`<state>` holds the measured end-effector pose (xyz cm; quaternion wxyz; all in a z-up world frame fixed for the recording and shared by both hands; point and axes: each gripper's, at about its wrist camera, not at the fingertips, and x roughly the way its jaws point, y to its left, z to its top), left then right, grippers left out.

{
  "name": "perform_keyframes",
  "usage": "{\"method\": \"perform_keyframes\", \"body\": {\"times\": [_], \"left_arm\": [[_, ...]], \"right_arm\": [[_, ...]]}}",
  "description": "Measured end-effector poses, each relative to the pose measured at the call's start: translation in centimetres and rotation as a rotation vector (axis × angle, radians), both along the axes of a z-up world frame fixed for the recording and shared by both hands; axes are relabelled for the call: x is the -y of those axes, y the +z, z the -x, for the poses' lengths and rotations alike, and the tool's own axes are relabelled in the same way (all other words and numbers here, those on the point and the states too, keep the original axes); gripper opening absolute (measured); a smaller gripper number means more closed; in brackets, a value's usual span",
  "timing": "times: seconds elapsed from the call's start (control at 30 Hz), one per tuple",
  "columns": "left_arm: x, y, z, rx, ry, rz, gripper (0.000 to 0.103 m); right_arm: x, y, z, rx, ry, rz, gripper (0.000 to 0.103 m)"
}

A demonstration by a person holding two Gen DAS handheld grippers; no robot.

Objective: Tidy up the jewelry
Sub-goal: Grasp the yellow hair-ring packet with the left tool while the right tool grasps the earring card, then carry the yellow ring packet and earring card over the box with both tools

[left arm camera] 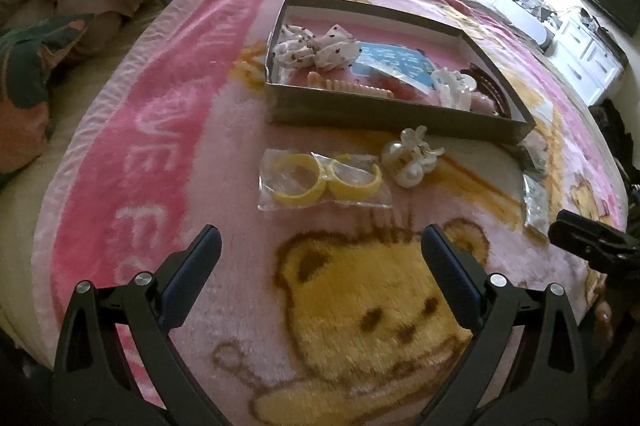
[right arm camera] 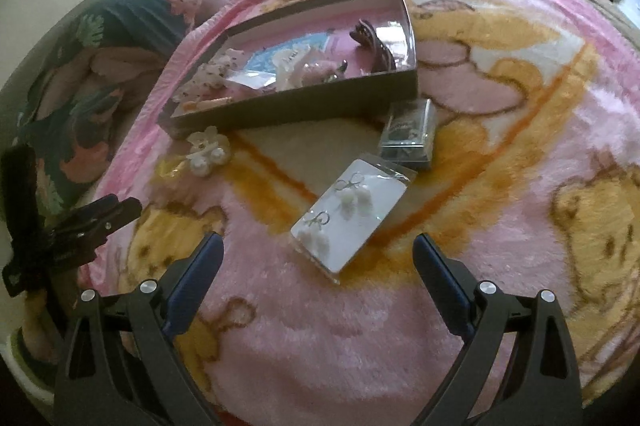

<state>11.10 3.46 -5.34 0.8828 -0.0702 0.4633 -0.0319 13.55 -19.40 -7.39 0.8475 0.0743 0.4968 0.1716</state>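
my left gripper [left arm camera: 320,246] gapes empty over the blanket [left arm camera: 160,129]; bagged yellow bangles [left arm camera: 320,181] just beyond, box [left arm camera: 396,109] farther; my right gripper [right arm camera: 318,250] spread wide, earring card [right arm camera: 352,222] near.

Hidden and unclear bits

I can't read the blue card [left arm camera: 394,63] in the box [left arm camera: 384,113]; the box's near wall hides the comb's [left arm camera: 352,89] lower edge.

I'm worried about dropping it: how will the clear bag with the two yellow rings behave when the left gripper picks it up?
The clear bag looks like thin, crinkly plastic, so it will probably flop and feel slippery. The yellow rings lie loose inside and may slide to one end. It is probably light; the open left gripper should pinch a ring through the film.
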Motion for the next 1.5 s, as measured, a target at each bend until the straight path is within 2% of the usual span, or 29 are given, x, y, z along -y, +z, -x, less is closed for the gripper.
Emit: {"method": "perform_keyframes", "body": {"times": [0.2, 0.27, 0.3, 0.33, 0.37, 0.47, 0.83, 0.97, 1.07, 1.27, 1.5], "left_arm": [[-0.5, -0.7, -1.3, -0.011, 0.005, 0.019, 0.094], [-0.4, -0.9, -1.8, -0.014, 0.005, 0.018, 0.094], [-0.4, -1.0, -2.0, -0.014, 0.002, 0.019, 0.094], [-0.3, -1.1, -2.2, -0.016, 0.001, 0.017, 0.094], [-0.2, -1.2, -2.4, -0.019, -0.001, 0.017, 0.094], [0.0, -1.5, -3.0, -0.024, -0.01, 0.02, 0.094], [0.2, -2.7, -4.7, -0.036, -0.008, 0.009, 0.093], [0.7, -2.9, -4.9, -0.037, -0.023, -0.027, 0.077], [1.0, -2.8, -4.7, -0.029, -0.039, -0.045, 0.075], [0.1, -1.7, -3.7, -0.006, -0.034, 0.004, 0.074], [-0.8, 1.2, -2.0, 0.049, -0.022, 0.025, 0.074]], "right_arm": [[-1.1, -0.8, -0.9, 0.024, -0.016, 0.048, 0.083], [-1.6, -1.0, -1.2, 0.044, -0.014, 0.086, 0.07], [-1.8, -1.2, -1.4, 0.052, -0.014, 0.098, 0.067], [-1.9, -1.3, -1.6, 0.055, -0.014, 0.108, 0.057], [-2.0, -1.4, -1.7, 0.057, -0.012, 0.116, 0.052], [-2.4, -1.4, -1.6, 0.076, 0.02, 0.124, 0.048], [-4.6, -0.8, 0.4, 0.077, 0.155, 0.08, 0.045], [-5.2, -0.4, 0.8, 0.081, 0.177, 0.074, 0.044], [-5.8, 0.3, 1.1, 0.094, 0.197, 0.059, 0.044], [-6.8, 1.6, 1.8, 0.131, 0.233, 0.056, 0.044], [-7.7, 3.3, 2.4, 0.174, 0.272, 0.063, 0.044]]}}
